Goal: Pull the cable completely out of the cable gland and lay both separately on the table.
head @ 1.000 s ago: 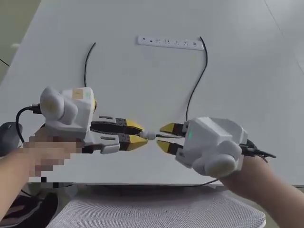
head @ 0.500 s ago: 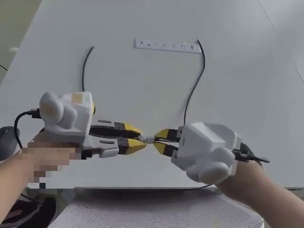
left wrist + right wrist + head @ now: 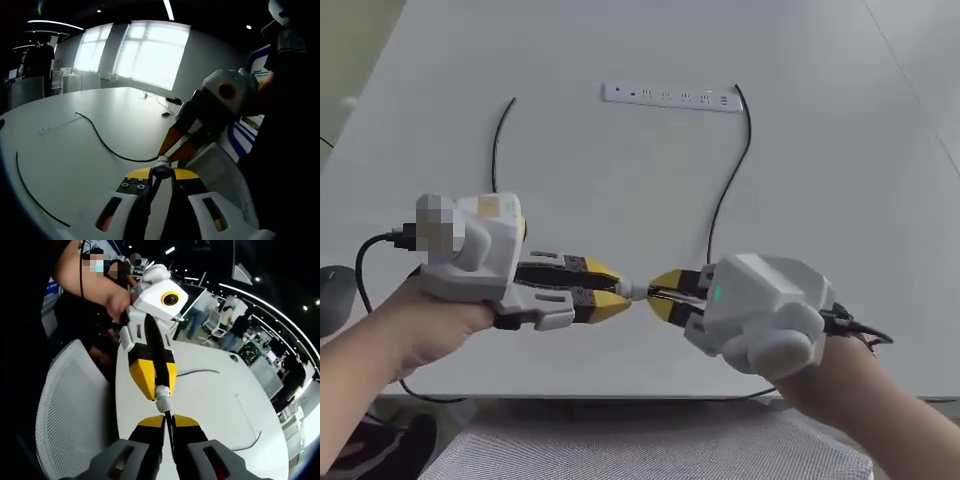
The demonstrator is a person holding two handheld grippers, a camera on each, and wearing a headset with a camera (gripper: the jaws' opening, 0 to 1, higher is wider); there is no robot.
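**Gland held left, cable held right, still threaded**

Cable gland (image 3: 636,292) is small and white. It hangs in the air over the near edge of the table (image 3: 620,180), sticking out of the yellow tips of the left gripper (image 3: 620,292), which are pressed onto it. The cable (image 3: 167,420), thin and black, leaves the cable gland's mouth and runs straight into the right gripper (image 3: 658,292), whose jaws are clamped together on it just beside the gland. It is not out yet.

The long axis of gland and cable runs gripper to gripper, left-right in the head view. The pull should go along that line, right gripper moving away from left (my judgement). The right gripper is nearer the cable's exposed stretch, which is very short.

Two things are hard to make out: how much cable sits inside or behind the gland, between the left jaws, and where the cable goes past the right gripper's body. A black cord (image 3: 725,200) runs from near the power strip (image 3: 670,97) toward the right gripper; I cannot tell whether it is the same cable.
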